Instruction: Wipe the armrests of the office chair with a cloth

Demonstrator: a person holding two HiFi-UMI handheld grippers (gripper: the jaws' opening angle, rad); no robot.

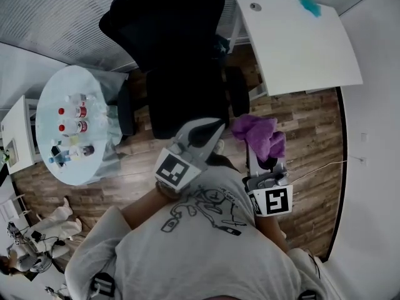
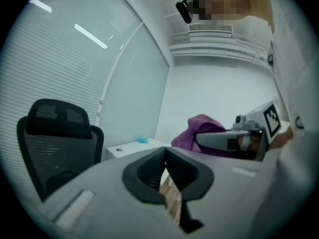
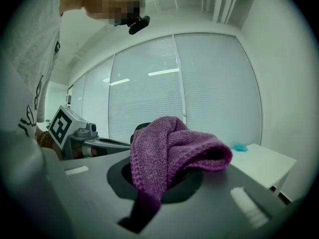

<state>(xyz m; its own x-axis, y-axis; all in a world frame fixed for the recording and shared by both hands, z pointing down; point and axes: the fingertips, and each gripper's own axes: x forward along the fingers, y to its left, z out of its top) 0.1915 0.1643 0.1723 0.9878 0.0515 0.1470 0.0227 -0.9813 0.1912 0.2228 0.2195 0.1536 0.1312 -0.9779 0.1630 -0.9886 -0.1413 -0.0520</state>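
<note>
White round table (image 1: pixel 81 167) carrying bottles (image 1: pixel 71 120) stands far left, well apart from the work. We note the office chair (image 1: pixel 181 61) at centre, and we judge that neither armrest has been wiped yet. Left gripper (image 2: pixel 165 156) is clenched on nothing, held before the seat. Right gripper (image 3: pixel 167 176) clamps the purple cloth (image 3: pixel 172 146) near the armrest (image 1: pixel 237 91) on that side. We advise laying the cloth flat and stroking along the pad's length. White desk (image 1: pixel 297 42) at right crowds that side.
</note>
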